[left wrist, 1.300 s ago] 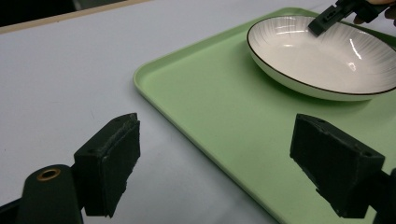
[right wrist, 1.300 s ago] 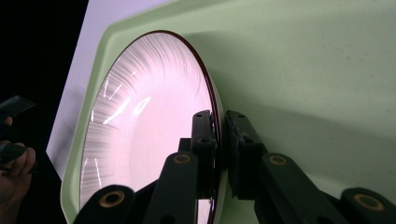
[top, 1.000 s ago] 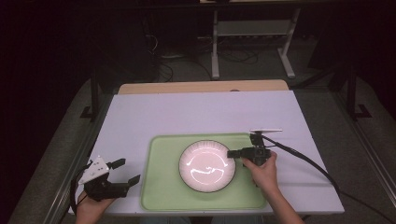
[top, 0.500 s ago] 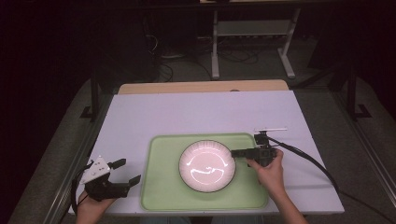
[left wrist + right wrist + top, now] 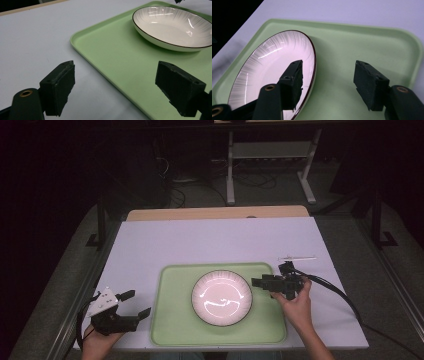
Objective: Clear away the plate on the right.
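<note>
The white table (image 5: pixel 215 245) carries my green tray (image 5: pixel 175 320), which lies toward my side of it, and the white dark-rimmed plate (image 5: pixel 222 297) sits flat near the middle of that tray. A thin pale stick-like item (image 5: pixel 298 258) lies on the table beyond my right hand; I cannot tell what it is.

Step in hand, as I judge it: parting from the plate after setting it on the tray. My right gripper (image 5: pixel 259 281) stands at the plate's right rim with its jaws spread wide. In the right gripper view, one jaw hangs over the plate's (image 5: pixel 269 72) inner slope and the other over bare tray (image 5: pixel 367 40), the rim between them and neither pad touching it. My left gripper (image 5: pixel 134 304) rests at the table's near left corner, just off the tray's left edge, jaws also wide and holding nothing; its own view shows the tray's (image 5: pixel 112 57) edge passing between them and the plate (image 5: pixel 172 27) well beyond.

Next move, judged: draw the right gripper straight back to the right, level, so the lower pad clears the rim without nudging the plate.

Change from the earlier frames: the right gripper has slid a little rightward off the plate, while the plate, tray and left gripper keep their places.
</note>
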Action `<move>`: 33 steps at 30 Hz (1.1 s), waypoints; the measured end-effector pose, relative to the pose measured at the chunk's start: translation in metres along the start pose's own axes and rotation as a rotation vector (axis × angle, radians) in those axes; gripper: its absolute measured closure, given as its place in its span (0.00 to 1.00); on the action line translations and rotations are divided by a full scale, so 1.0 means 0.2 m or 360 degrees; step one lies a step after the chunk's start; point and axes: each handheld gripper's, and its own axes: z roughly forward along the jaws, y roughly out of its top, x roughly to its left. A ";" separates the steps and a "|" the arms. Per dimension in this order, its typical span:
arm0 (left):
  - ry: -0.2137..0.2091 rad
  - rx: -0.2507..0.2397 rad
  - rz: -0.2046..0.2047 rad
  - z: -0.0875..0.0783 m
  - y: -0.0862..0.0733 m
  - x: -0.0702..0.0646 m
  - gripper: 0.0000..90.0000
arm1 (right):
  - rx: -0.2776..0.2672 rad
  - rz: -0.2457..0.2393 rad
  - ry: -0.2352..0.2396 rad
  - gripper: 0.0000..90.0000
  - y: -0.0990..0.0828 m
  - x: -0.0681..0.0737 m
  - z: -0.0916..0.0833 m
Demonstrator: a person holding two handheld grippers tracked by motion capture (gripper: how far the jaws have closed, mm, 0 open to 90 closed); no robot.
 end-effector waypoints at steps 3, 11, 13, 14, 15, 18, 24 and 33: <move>-0.0002 0.0003 -0.0003 0.00 0.00 0.00 0.18 | -0.0023 -0.0059 -0.0021 0.41 0.00 0.00 -0.02; -0.0003 0.0007 -0.0004 0.01 0.00 0.00 0.18 | -0.0079 -0.0209 -0.0095 0.34 -0.01 0.01 -0.09; -0.0003 0.0009 -0.0005 0.01 0.00 0.00 0.18 | -0.0109 -0.0227 -0.0086 0.34 -0.01 0.00 -0.12; -0.0003 0.0010 -0.0004 0.01 0.00 0.00 0.18 | -0.0135 -0.0232 -0.0095 0.33 -0.01 -0.01 -0.14; -0.0003 0.0010 -0.0004 0.01 0.00 0.00 0.18 | -0.0135 -0.0232 -0.0095 0.33 -0.01 -0.01 -0.14; -0.0003 0.0013 -0.0004 0.01 0.00 0.00 0.18 | -0.0171 -0.0238 -0.0105 0.32 -0.01 -0.03 -0.17; 0.0000 0.0018 0.0002 0.01 0.00 0.00 0.18 | -0.0232 -0.0294 -0.0190 0.30 -0.03 -0.06 -0.25; 0.0001 0.0019 0.0002 0.02 0.00 -0.01 0.18 | -0.0290 -0.0326 -0.0251 0.29 -0.05 -0.08 -0.32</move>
